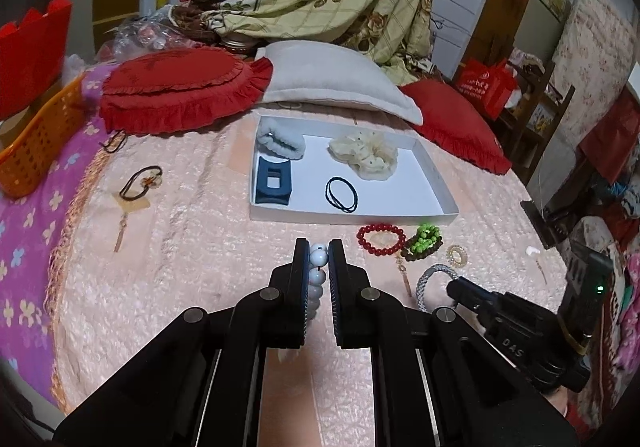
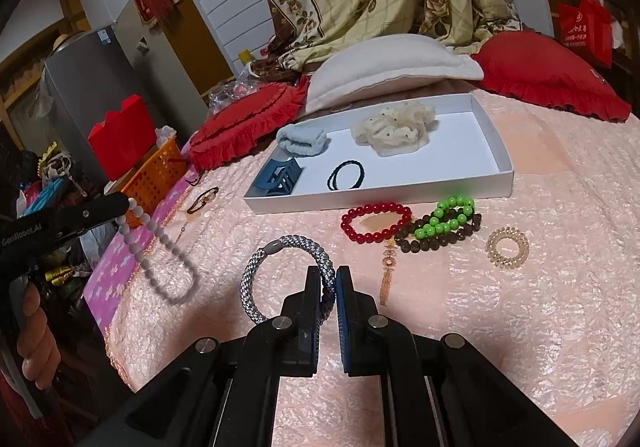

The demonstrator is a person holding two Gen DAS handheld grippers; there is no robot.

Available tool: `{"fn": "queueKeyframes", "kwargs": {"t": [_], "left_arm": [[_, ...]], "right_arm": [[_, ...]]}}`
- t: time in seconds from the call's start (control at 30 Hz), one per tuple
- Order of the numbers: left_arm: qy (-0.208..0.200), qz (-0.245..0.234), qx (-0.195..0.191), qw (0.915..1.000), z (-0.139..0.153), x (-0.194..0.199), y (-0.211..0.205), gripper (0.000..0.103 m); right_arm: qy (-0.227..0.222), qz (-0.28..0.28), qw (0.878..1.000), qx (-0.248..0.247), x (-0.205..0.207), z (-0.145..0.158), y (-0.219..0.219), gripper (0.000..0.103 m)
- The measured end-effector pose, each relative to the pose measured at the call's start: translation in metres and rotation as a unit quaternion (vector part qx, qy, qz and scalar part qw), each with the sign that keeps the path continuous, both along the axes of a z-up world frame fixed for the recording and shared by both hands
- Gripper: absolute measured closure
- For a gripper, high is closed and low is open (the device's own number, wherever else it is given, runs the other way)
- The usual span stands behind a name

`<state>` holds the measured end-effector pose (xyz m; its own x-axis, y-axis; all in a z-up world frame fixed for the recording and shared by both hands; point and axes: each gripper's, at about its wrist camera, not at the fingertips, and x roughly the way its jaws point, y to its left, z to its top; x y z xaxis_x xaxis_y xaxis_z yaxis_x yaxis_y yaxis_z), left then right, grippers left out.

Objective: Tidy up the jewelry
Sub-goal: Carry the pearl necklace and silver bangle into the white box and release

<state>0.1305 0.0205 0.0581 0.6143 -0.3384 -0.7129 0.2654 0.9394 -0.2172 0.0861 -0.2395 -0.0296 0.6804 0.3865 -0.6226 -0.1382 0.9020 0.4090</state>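
Note:
My left gripper is shut on a white bead necklace, which hangs from it above the bed in the right wrist view. My right gripper is shut on a silver braided bracelet, also seen in the left wrist view. A white tray ahead holds a blue hair claw, a black hair tie, a pale blue scrunchie and a cream scrunchie. A red bead bracelet, green and brown bead bracelets and a clear coil tie lie on the bedspread.
Red cushions and a white pillow lie behind the tray. An orange basket sits at the bed's left edge. A brown cord necklace and a gold tassel pendant lie on the pink bedspread.

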Motion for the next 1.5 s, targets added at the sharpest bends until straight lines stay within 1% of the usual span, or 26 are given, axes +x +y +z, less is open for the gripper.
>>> {"fn": "queueKeyframes", "kwargs": {"t": [0.17,0.37,0.5,0.6,0.73,0.93,1.03,1.13,1.23,1.3,1.37,1.43,1.5], "left_arm": [[0.004,-0.019,0.017,0.9997,0.002,0.034,-0.020,0.095],[0.009,-0.029,0.025,0.9992,0.004,0.083,-0.046,0.095],[0.016,-0.035,0.035,0.9987,0.000,0.117,-0.064,0.095],[0.017,-0.041,0.053,0.9976,-0.006,0.140,-0.079,0.095],[0.024,-0.040,0.076,0.9960,-0.022,0.173,-0.095,0.095],[0.048,-0.026,0.125,0.9907,-0.062,0.222,-0.109,0.095],[0.057,-0.018,0.135,0.9891,-0.080,0.237,-0.109,0.095],[0.062,-0.012,0.132,0.9892,-0.087,0.244,-0.105,0.095],[0.078,-0.012,0.096,0.9922,-0.089,0.244,-0.091,0.093],[0.080,-0.008,0.082,0.9933,-0.086,0.239,-0.085,0.093],[0.069,-0.007,0.079,0.9945,-0.076,0.227,-0.077,0.093],[0.050,-0.003,0.081,0.9954,-0.065,0.211,-0.069,0.093],[0.039,0.005,0.082,0.9959,-0.056,0.197,-0.061,0.093]], "right_arm": [[-0.009,-0.011,1.000,-0.017,0.017,0.010,-0.010,0.096],[-0.006,-0.026,1.000,-0.011,0.058,0.017,-0.026,0.096],[0.012,-0.039,0.999,-0.001,0.090,0.009,-0.033,0.096],[0.034,-0.049,0.998,0.017,0.114,-0.003,-0.039,0.096],[0.063,-0.058,0.996,0.030,0.145,-0.022,-0.040,0.096],[0.085,-0.054,0.995,0.023,0.176,-0.038,-0.028,0.096],[0.096,-0.050,0.994,0.021,0.191,-0.044,-0.020,0.096],[0.112,-0.051,0.992,0.023,0.204,-0.053,-0.015,0.096],[0.127,-0.047,0.990,0.032,0.215,-0.061,-0.012,0.096],[0.136,-0.039,0.989,0.046,0.218,-0.065,-0.009,0.096],[0.141,-0.026,0.988,0.051,0.216,-0.066,-0.002,0.096],[0.134,-0.003,0.990,0.053,0.211,-0.063,0.008,0.096],[0.132,0.015,0.990,0.045,0.207,-0.061,0.016,0.096]]}}
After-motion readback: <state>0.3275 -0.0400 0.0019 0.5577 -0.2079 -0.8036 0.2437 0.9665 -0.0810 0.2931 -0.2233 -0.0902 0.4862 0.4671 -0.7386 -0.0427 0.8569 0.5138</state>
